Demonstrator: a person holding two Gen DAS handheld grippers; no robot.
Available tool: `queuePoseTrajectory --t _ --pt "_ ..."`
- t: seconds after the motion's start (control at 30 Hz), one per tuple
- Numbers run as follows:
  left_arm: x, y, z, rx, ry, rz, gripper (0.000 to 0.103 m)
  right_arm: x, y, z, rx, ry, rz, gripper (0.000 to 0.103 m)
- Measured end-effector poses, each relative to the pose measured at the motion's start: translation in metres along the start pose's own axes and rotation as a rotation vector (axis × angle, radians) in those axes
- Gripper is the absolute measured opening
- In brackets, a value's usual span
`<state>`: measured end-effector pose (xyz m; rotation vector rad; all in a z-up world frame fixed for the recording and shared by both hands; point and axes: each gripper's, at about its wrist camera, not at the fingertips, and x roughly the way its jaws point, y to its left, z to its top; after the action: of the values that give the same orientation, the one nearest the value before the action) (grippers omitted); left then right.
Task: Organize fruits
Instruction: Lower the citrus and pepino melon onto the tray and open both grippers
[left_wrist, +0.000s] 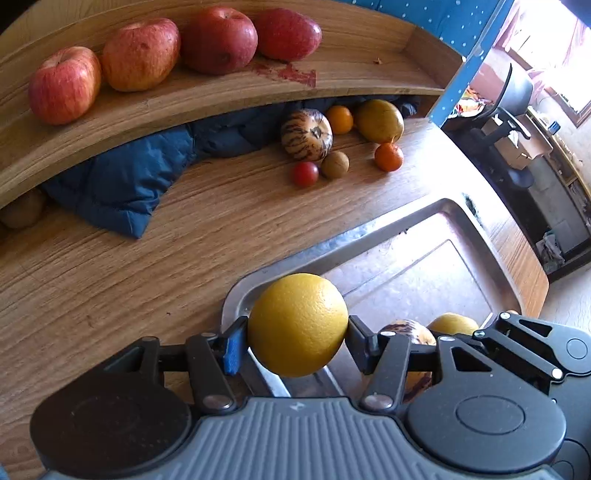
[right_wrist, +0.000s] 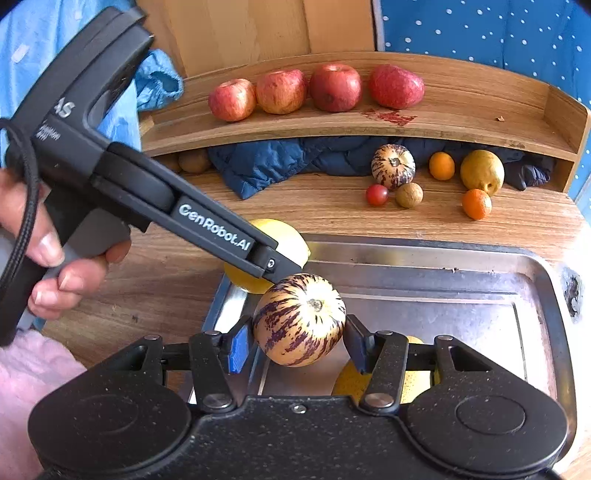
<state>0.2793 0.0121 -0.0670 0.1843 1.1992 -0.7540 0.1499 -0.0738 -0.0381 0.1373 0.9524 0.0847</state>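
My left gripper (left_wrist: 295, 345) is shut on a yellow orange (left_wrist: 297, 325) above the near left corner of a steel tray (left_wrist: 369, 229). From the right wrist view, that gripper (right_wrist: 273, 264) reaches in from the left with the yellow orange (right_wrist: 293, 242) partly hidden behind it. My right gripper (right_wrist: 297, 347) is shut on a purple-striped melon (right_wrist: 299, 319) over the tray (right_wrist: 406, 245). Another yellow fruit (right_wrist: 347, 380) lies in the tray beneath its fingers.
Several red apples (right_wrist: 334, 92) line a curved wooden shelf (right_wrist: 461, 122). Below it lie a second striped melon (right_wrist: 393, 166), a lemon (right_wrist: 482, 171), two small oranges (right_wrist: 476, 204), a cherry tomato (right_wrist: 376, 194), a brown fruit (right_wrist: 409, 195) and a blue jacket (right_wrist: 266, 162). A hand (right_wrist: 48, 258) holds the left gripper.
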Motion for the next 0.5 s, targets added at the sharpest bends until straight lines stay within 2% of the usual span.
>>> queuePoseTrajectory --t 0.23,0.5 --pt "0.004 -0.014 -0.014 -0.034 0.025 0.0 0.06 -0.013 0.003 -0.014 -0.025 0.028 0.014 0.055" --pt "0.002 -0.026 -0.027 -0.051 0.039 0.024 0.06 -0.019 -0.002 -0.03 0.058 0.068 0.049 0.055"
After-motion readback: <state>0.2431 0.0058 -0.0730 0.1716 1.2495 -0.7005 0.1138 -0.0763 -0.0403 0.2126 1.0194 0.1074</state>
